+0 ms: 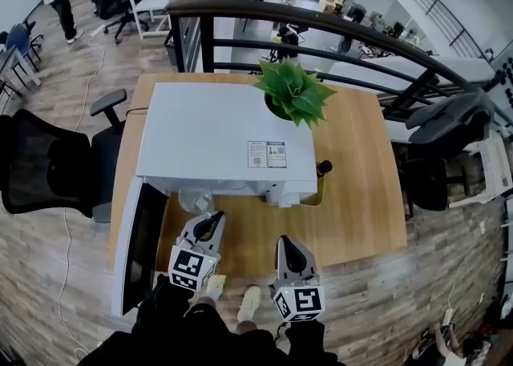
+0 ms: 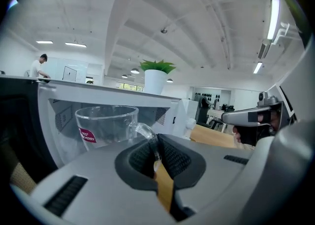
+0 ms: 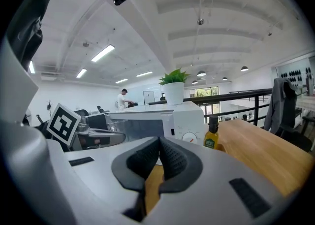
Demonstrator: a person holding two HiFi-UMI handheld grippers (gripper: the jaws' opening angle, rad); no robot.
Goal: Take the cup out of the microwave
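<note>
A clear glass cup [image 1: 195, 200] with a red label hangs at the mouth of the white microwave [image 1: 216, 136], whose door [image 1: 143, 244] stands swung open to the left. My left gripper [image 1: 214, 219] is shut on the cup's handle. In the left gripper view the handle [image 2: 145, 131] is pinched between the dark pads, with the cup [image 2: 106, 125] just ahead of them and the microwave cavity behind. My right gripper [image 1: 286, 243] hovers over the table to the right, and in its own view the gripper [image 3: 158, 146] is shut with nothing in it.
The microwave stands on a wooden table [image 1: 361, 196]. A potted plant [image 1: 295, 92] sits on its back right corner, and a small oil bottle [image 1: 323, 169] stands beside its right side. Office chairs [image 1: 48, 164] flank the table, and a black railing [image 1: 321, 28] runs behind it.
</note>
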